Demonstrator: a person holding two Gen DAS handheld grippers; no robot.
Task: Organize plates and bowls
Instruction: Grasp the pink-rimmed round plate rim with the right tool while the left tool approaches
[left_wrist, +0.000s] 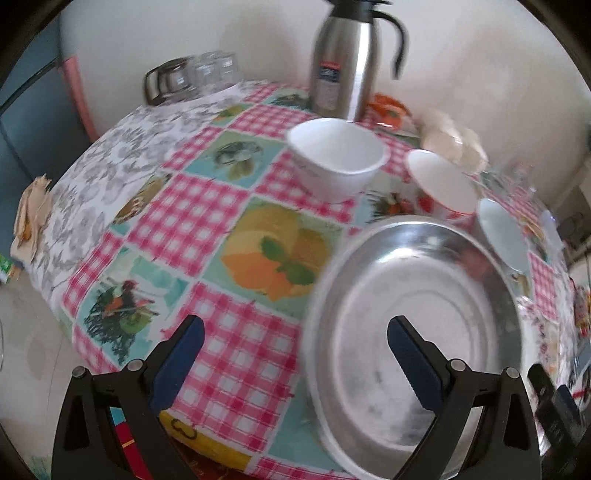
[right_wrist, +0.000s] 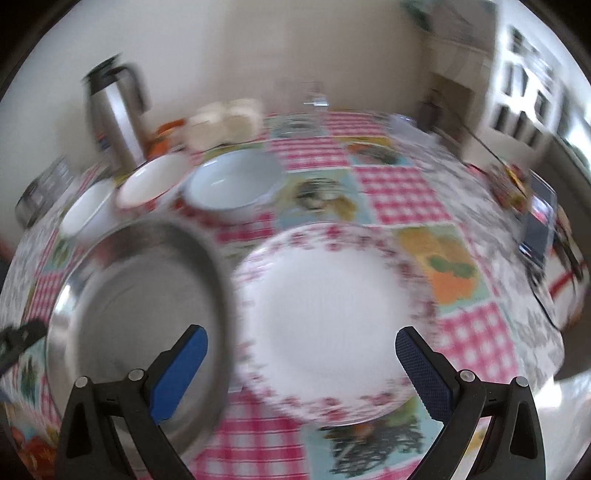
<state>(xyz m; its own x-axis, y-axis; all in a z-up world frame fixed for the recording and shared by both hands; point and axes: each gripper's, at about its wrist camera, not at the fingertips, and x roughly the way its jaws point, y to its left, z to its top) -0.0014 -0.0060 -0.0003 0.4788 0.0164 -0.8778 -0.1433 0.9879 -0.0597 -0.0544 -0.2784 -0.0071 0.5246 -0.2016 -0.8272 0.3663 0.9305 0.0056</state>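
Observation:
A steel plate (left_wrist: 413, 321) lies near the table's front edge, and my left gripper (left_wrist: 295, 347) hangs open above its left rim with nothing between the fingers. Behind it stand a plain white bowl (left_wrist: 338, 157), a red-trimmed bowl (left_wrist: 441, 182) and a pale blue bowl (left_wrist: 502, 236). In the right wrist view the steel plate (right_wrist: 136, 299) sits left of a white plate with a red flower border (right_wrist: 328, 317). My right gripper (right_wrist: 301, 350) is open over the gap between them, holding nothing. The three bowls (right_wrist: 232, 177) line up behind.
A steel thermos jug (left_wrist: 343, 62) stands at the back by the wall, with upturned glasses (left_wrist: 210, 70) to its left and pale round things (left_wrist: 454, 140) to its right. A dark device (right_wrist: 539, 218) lies at the table's right edge. The checked cloth (left_wrist: 207, 218) covers the table.

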